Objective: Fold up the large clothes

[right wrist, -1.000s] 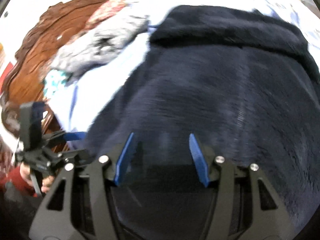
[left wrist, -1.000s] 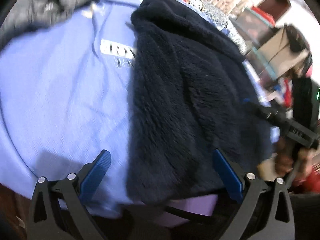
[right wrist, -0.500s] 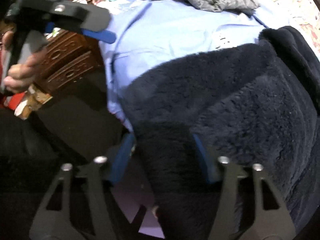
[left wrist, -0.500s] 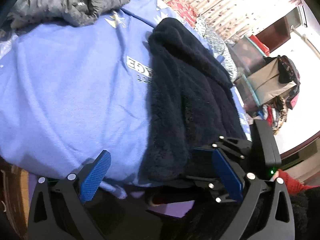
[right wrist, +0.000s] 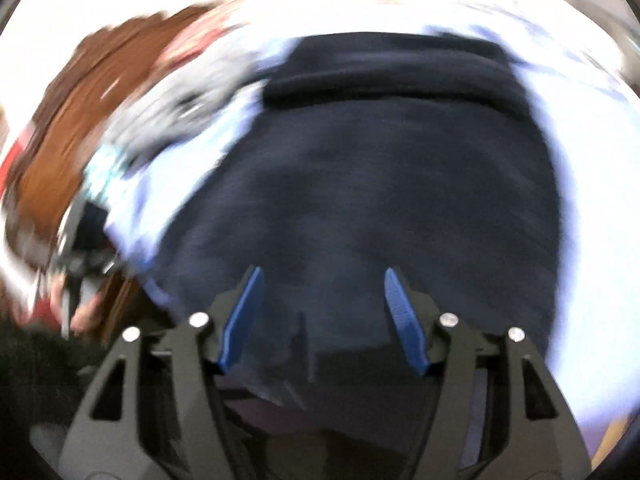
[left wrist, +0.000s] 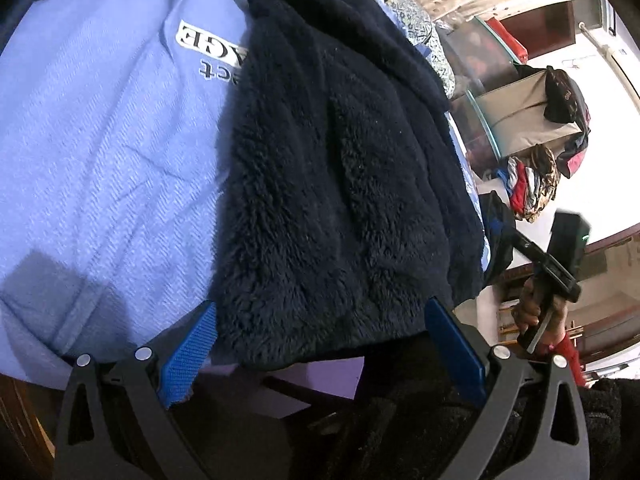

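Fleece (left wrist: 332,168), dark navy and thick-piled, lies folded lengthwise into a long band on top of a flat-spread blue sweatshirt (left wrist: 100,152), its near end hanging a little over the front edge of the bed. Going from the left in the left wrist view, the sweatshirt shows a woven texture and a white printed logo (left wrist: 208,42) partly tucked under the fleece's left edge; the fleece has a rolled, collar-like ridge along its far end and a soft crease running down its middle. The left gripper (left wrist: 320,344) hangs just above the near end with its jaws spread wide, the blue pads standing either side of the fleece's width without pressing on it. Further right, past a glass table (left wrist: 480,92) and a heap of clothes (left wrist: 532,184), the right gripper (left wrist: 520,240) appears off the fleece's right edge, held by a hand (left wrist: 536,312). The right wrist view is blurred: the fleece (right wrist: 380,184) fills the middle, a grey garment (right wrist: 180,112) lies at upper left, and the right gripper (right wrist: 320,312) has its jaws opening with only the fleece's surface behind them, nothing pinched
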Available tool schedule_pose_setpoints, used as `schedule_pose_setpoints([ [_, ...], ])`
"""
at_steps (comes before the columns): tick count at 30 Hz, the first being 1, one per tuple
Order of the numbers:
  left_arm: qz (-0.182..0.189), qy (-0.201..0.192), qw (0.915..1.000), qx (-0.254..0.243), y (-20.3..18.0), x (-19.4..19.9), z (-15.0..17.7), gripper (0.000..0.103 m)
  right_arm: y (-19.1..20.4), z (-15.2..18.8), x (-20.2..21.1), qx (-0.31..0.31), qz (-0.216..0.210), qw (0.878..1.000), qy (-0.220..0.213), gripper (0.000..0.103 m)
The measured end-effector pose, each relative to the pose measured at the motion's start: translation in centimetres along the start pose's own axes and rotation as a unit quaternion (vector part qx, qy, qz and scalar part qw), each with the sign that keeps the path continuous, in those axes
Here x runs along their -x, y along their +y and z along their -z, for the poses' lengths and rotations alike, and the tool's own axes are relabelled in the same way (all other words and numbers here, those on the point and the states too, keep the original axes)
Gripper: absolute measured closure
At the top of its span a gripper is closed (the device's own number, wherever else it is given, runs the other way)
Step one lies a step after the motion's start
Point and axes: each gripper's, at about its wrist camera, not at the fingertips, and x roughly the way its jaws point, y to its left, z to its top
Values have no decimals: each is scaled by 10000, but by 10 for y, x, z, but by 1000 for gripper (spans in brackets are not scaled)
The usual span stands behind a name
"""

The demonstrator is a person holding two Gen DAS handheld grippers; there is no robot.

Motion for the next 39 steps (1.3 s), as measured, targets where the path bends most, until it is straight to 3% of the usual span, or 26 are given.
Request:
schedule_pose_setpoints([
  [3, -11, 19, 10000, 86, -2, -5, -3, -10, -47, 19, 17, -680, 224, 9974, -74, 41],
  [7, -21, 40, 10000, 89, -11, -6, -9, -10, -79, 45, 22, -1108, 369, 9931, -130, 40],
  [10, -83, 103, 9999, 48, -17, -9, -12, -10, -94, 63, 17, -1301, 265, 9911, -104, 35],
  [16, -158, 257, 9995, 82, -21, -22, -13, -8, -102, 86, -7, -1433, -108, 9895, 162, 35],
  [18, -76, 371, 9993, 70, -23, -23, -10, 7, -97, 92, -16, -1466, -510, 9873, 349, 47],
  [19, -105, 474, 9988, -21, -27, -24, -9, 27, -93, 94, -19, -1377, -621, 9875, 461, 69],
  [20, -138, 542, 9984, -74, -30, -25, -9, 47, -89, 94, -20, -1292, -697, 9879, 492, 82],
  [21, -88, 599, 9981, -95, -34, -24, -9, 61, -87, 93, -18, -1266, -856, 9871, 470, 86],
  [22, -2, 605, 9981, -79, -36, -22, -10, 62, -85, 91, -14, -1257, -1057, 9855, 417, 87],
  [26, 644, 257, 9975, 146, -47, 2, -22, 66, -79, 69, 21, -1092, -1858, 9764, -163, 88],
  [31, 1250, -373, 9902, 491, -52, 35, -55, 66, -89, 19, 45, -1251, -2323, 9598, -954, 88],
  [36, 1449, -992, 9811, 813, -48, 47, -116, 66, -105, -63, 13, -1702, -2397, 9469, -1305, 88],
  [38, 1442, -1138, 9762, 1149, -36, 47, -139, 66, -116, -90, -10, -1987, -2357, 9420, -1326, 88],
  [39, 1443, -1188, 9721, 1417, -28, 45, -150, 66, -126, -107, -29, -2364, -2376, 9332, -1293, 88],
])
